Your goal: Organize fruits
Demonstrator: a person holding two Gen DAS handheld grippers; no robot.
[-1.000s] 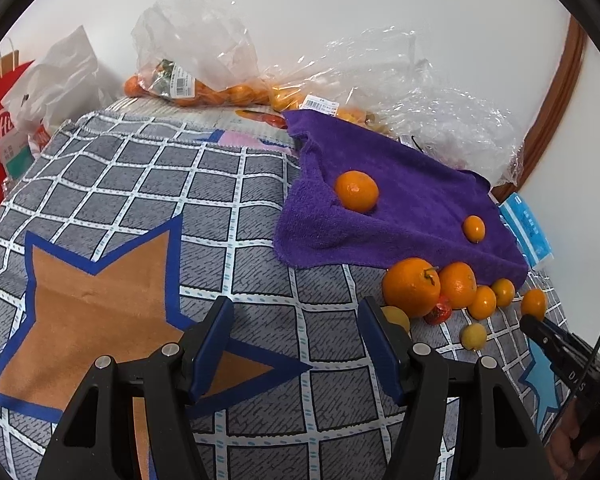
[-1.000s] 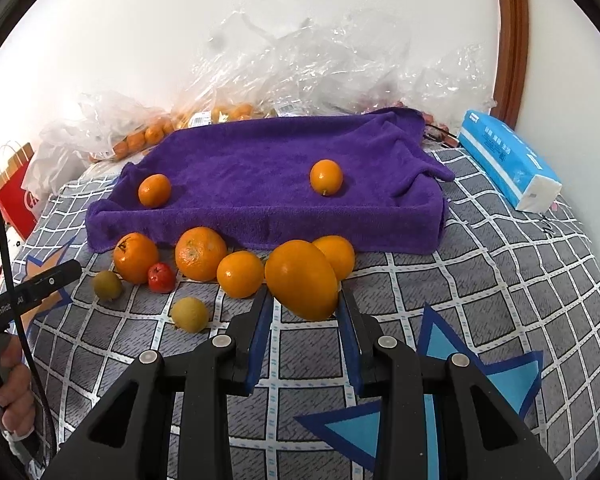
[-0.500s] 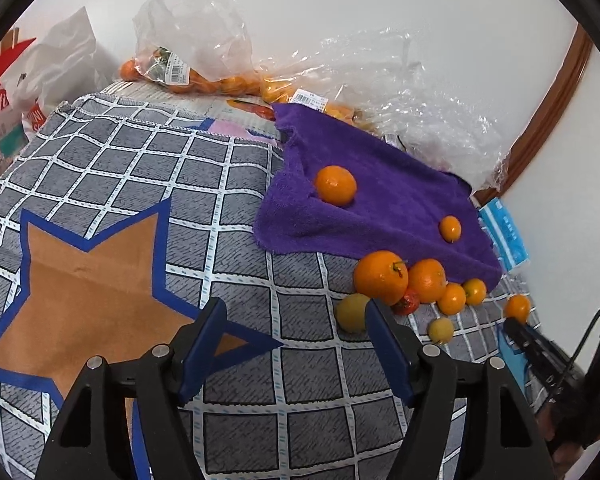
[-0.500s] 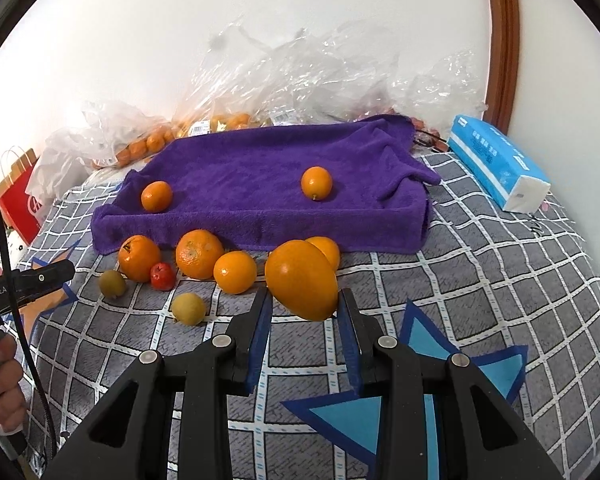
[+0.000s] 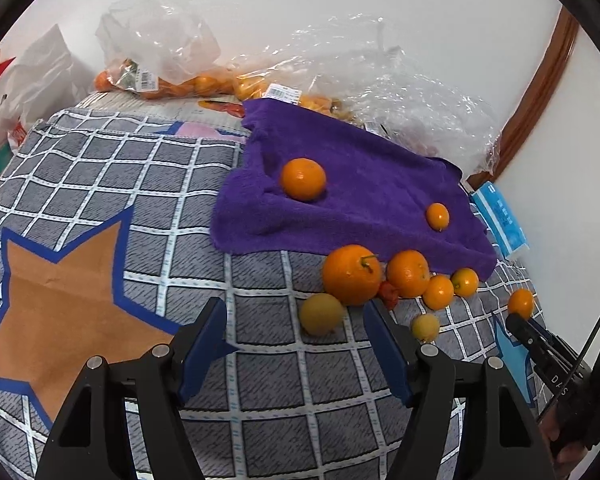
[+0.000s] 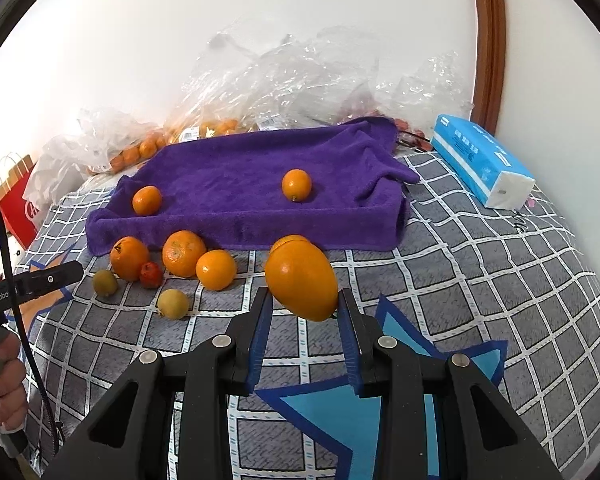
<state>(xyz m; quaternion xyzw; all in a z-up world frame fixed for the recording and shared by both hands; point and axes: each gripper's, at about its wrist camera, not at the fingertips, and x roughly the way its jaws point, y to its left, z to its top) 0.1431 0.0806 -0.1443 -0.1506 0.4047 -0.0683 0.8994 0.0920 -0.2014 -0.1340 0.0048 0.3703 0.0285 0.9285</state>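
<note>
Blue-padded, the right gripper point(image 6: 302, 306) clamps an oval orange fruit point(image 6: 301, 278) clear of the checked bedcover point(image 6: 480, 280); I would lift it over the purple towel's point(image 6: 260, 168) front edge and free it on bare cloth between the two oranges there. Left gripper point(image 5: 294, 322) is half-open, empty, near the yellow-green fruit point(image 5: 321, 314) beside the loose row.

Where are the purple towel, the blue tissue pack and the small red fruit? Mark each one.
purple towel point(image 6: 240, 168): right wrist view, bare middle of the cloth.
blue tissue pack point(image 6: 476, 152): right wrist view, its blue top face.
small red fruit point(image 6: 151, 274): right wrist view, middle of its skin, between two oranges.
</note>
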